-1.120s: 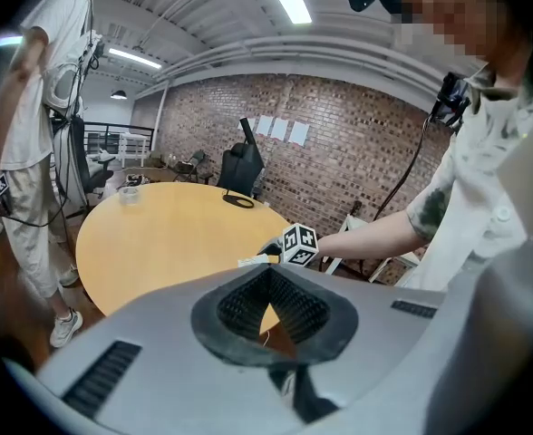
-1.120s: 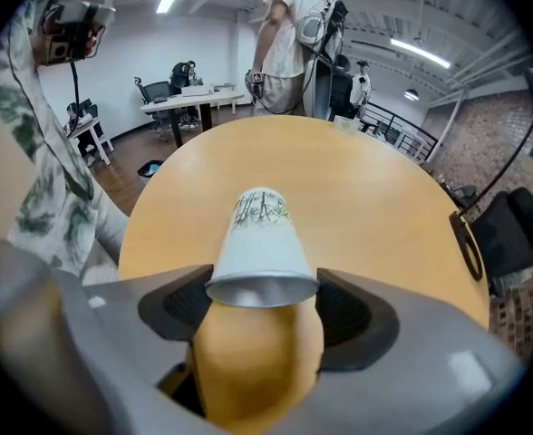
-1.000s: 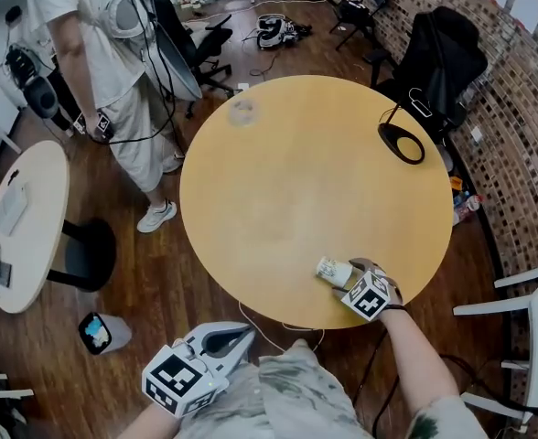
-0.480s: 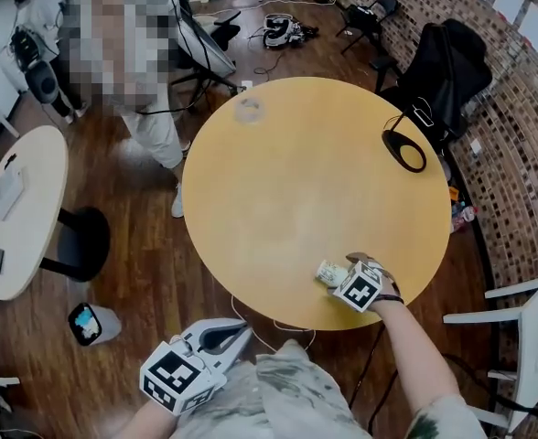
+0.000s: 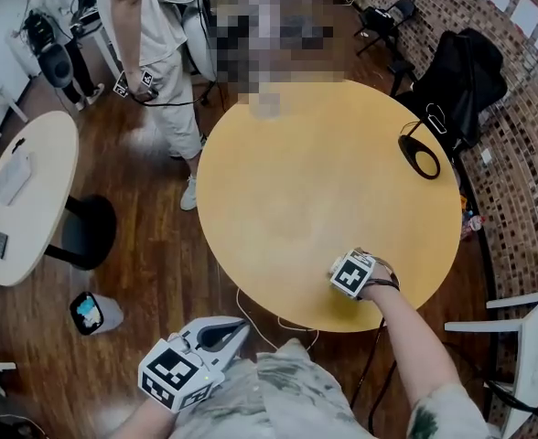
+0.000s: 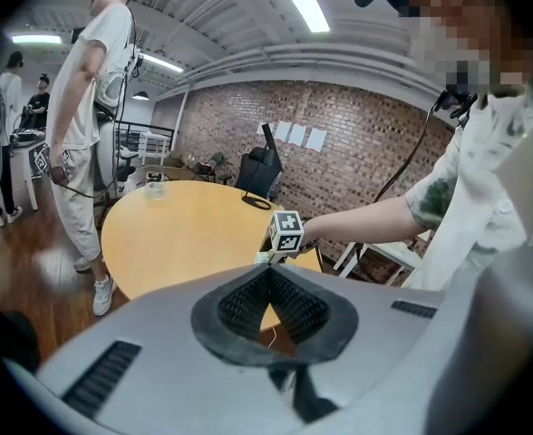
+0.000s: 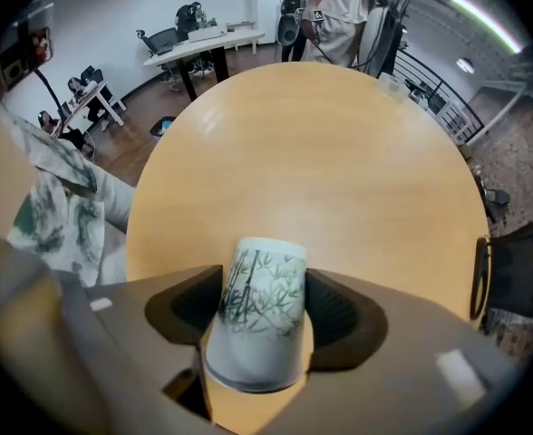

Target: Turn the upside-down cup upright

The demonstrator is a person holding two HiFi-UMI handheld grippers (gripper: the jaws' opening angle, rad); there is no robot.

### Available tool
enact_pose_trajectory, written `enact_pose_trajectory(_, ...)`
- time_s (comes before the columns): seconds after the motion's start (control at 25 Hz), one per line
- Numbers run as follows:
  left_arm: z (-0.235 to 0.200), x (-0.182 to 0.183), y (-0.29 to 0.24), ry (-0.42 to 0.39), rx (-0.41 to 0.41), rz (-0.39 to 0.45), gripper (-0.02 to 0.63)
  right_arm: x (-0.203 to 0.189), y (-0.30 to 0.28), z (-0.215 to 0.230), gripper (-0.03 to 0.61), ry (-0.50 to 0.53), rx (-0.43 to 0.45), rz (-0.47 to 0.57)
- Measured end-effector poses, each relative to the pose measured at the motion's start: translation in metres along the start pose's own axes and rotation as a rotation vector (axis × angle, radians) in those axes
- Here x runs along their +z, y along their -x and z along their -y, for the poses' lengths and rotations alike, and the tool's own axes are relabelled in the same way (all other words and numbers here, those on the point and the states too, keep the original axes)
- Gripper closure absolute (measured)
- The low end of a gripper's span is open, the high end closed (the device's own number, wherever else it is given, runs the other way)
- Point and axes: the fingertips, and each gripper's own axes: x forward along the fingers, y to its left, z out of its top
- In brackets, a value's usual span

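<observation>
- Cup sits between the jaws of the right gripper. The jaws are closing on it, and the pads look to meet its wall on both sides.
- Cup is over the desk, near the person's edge on the right. In the head view the gripper hides it.
- Narrow closed end points away along the jaws; the wide rolled rim lies nearer the gripper body.
- Progress, as judged: grasp made or nearly made. Cannot tell if the cup is upright yet. Setting it down on its base and letting go remain.
- Left gripper: tips pressed together, nothing between them, held off the desk near the person's body.
- Cup looks: pale paper-like cup, green bamboo-leaf print, tapered, undented.
</observation>
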Motion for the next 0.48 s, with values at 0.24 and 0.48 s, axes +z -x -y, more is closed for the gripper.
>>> enact_pose_trajectory(0.24, 0.000, 0.002, 0.002, -0.012, -0.013, -0.002, 0.606, 0.010, 0.022, 0.008, 0.293, -0.140, -0.034, 0.219)
enact_pose_trajectory(0.48, 0.006, 0.006, -0.008, -0.034, -0.040, -0.020, 0.606, 0.010, 0.040, 0.020, 0.293, -0.273, -0.114, 0.466)
